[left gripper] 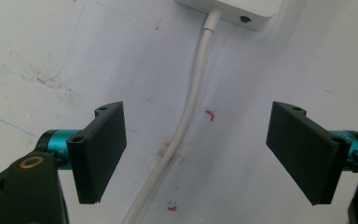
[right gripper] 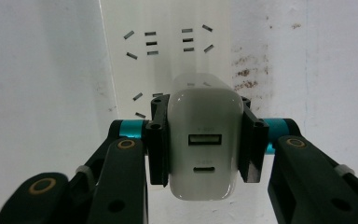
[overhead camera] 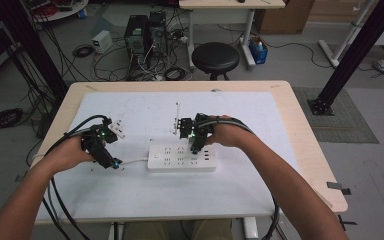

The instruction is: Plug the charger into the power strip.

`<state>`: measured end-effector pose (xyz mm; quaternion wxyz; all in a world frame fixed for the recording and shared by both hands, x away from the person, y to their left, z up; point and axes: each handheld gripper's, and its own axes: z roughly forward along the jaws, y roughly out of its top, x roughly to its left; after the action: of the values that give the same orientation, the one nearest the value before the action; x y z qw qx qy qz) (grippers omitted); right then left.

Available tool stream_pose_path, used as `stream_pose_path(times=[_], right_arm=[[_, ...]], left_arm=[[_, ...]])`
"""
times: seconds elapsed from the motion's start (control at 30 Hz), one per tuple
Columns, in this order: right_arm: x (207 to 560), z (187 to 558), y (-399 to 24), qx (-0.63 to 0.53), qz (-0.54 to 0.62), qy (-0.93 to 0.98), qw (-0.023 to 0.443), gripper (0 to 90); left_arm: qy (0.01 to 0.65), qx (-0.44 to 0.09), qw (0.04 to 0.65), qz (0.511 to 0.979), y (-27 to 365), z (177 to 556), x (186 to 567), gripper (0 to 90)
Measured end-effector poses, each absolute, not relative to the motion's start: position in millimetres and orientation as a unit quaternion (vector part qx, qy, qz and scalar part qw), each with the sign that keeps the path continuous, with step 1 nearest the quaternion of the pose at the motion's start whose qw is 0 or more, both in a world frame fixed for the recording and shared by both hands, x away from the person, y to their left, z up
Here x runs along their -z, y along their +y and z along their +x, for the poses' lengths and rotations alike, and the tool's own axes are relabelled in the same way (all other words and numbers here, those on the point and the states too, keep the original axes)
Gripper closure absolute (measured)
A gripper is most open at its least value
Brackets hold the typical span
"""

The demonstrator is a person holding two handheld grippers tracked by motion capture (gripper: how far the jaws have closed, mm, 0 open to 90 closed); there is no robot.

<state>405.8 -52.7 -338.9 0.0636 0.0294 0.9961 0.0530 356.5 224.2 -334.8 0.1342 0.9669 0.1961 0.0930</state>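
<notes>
The right gripper [right gripper: 204, 144] clamps a glossy, rounded white USB charger [right gripper: 204, 154] just above the smooth rectangular power strip [overhead camera: 181, 159] at table centre. At the strip's nine o'clock, the left gripper [left gripper: 196, 149] gapes wide, matte black pads straddling the strip's round white cord [left gripper: 186, 116] without touching it.

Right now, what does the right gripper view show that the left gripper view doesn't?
The right gripper view shows the right gripper shut on a white charger with its two ports facing the camera, held over the socket slots on top of the power strip.

The left gripper view shows the left gripper open, its jaws standing either side of the strip's white cable, not touching it, plus small red marks on the mat.

Both show the white power strip and the white table mat.
</notes>
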Motion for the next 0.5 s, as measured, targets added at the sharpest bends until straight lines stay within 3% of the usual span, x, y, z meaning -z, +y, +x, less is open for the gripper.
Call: stream_pose_path(times=[0.5], right_arm=[[352, 406, -45, -0.033, 0.008, 0.997, 0.070, 62.0]], left_arm=[[0.197, -0.094, 0.130, 0.967, 228, 357, 335, 20.0]])
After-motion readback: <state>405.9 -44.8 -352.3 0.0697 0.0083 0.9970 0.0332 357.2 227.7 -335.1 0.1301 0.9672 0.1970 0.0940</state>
